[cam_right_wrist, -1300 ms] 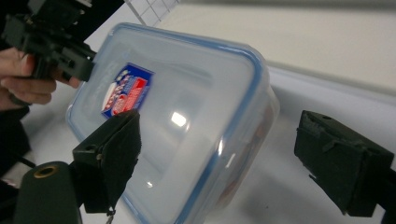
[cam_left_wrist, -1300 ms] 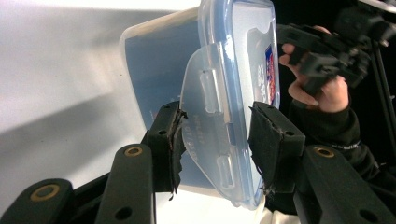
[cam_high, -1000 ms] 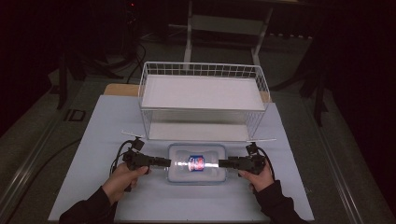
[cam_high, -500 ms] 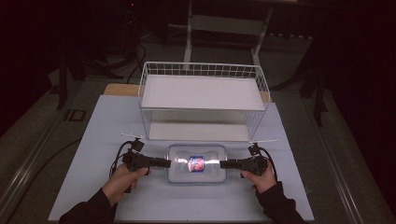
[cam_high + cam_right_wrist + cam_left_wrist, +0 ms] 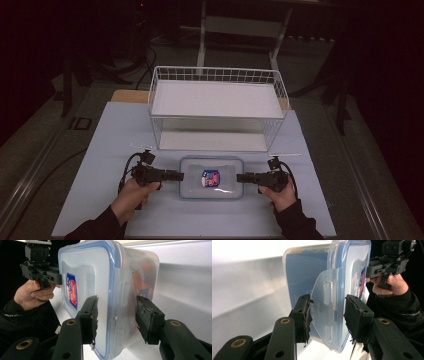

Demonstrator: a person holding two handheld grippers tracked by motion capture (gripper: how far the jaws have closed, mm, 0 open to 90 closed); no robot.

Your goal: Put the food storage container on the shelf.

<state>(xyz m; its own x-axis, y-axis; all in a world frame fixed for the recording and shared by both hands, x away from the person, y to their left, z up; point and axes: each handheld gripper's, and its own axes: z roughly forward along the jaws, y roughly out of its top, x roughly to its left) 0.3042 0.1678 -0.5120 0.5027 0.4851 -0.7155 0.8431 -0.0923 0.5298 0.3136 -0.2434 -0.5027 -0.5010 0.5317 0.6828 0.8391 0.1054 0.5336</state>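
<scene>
The plastic box [image 5: 212, 178] lies on the table [image 5: 100, 150] directly between the two claws, just in front of the wire basket [image 5: 216, 107]. The left claw [image 5: 328, 317] stands wide, jaws straddling the box's latch flap [image 5: 325, 298] without pressing it. The right claw [image 5: 116, 317] is likewise wide across the opposite latched end; any contact there is hard to judge. If one claw closes first, the box may skid sideways, or a jaw could catch a flap and pop the lid.
</scene>
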